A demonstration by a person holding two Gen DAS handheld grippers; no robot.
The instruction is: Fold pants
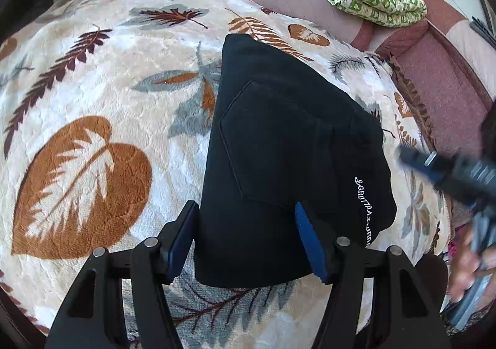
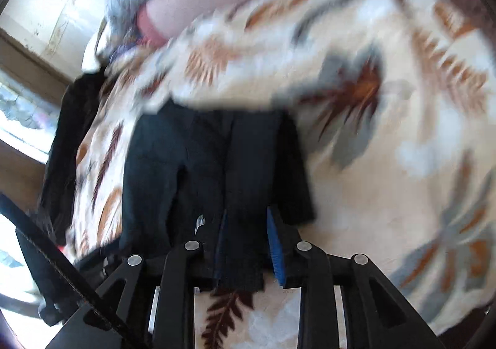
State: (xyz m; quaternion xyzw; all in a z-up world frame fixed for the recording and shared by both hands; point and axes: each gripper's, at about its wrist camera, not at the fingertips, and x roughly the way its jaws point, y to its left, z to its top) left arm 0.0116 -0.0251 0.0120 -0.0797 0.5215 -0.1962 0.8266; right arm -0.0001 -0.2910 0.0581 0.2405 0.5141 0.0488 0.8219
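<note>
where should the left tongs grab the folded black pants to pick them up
Probably the near folded edge of the black pants, coming in low from the front. That edge already lies between the open left tongs, and the layers stack thickest there, so one pinch should catch them all.

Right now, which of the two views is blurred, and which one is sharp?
Left wrist view: sharp on the black pants and leaf blanket, only the right tongs smeared at the edge. Right wrist view: motion blur everywhere, strongest on the blanket; the pants edges look soft.
</note>
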